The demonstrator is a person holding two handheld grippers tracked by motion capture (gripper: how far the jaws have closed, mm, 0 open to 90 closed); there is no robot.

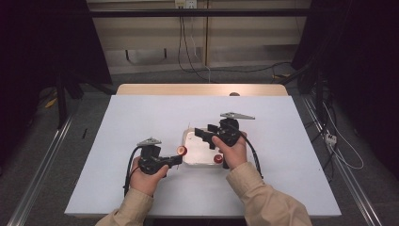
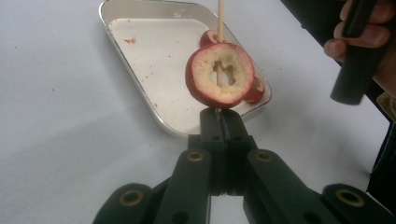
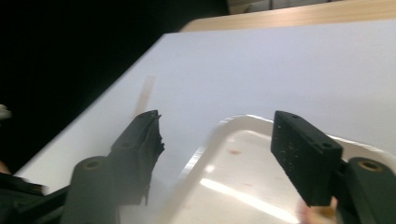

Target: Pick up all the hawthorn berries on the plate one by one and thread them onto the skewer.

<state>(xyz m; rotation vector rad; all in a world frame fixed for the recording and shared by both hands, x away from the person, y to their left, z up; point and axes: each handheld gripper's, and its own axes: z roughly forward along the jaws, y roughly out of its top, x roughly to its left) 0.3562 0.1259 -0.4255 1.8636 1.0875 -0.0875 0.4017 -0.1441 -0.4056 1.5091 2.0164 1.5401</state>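
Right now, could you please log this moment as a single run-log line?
left gripper: shut on skewer | apple slice: threaded on skewer | right gripper: open over tray, nothing between its jaws

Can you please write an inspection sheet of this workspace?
Surface: white table sheet, a few small red specks.
Job's things: apple slice threaded on a wooden skewer; metal tray with more apple pieces.
Clutter: nothing seen.
Grippers: left gripper shut on the skewer; right gripper open over the tray, nothing between its jaws.
Cables: black cable trailing from the right gripper; wires on the floor.
Surroundings: dark curtains, metal rails.
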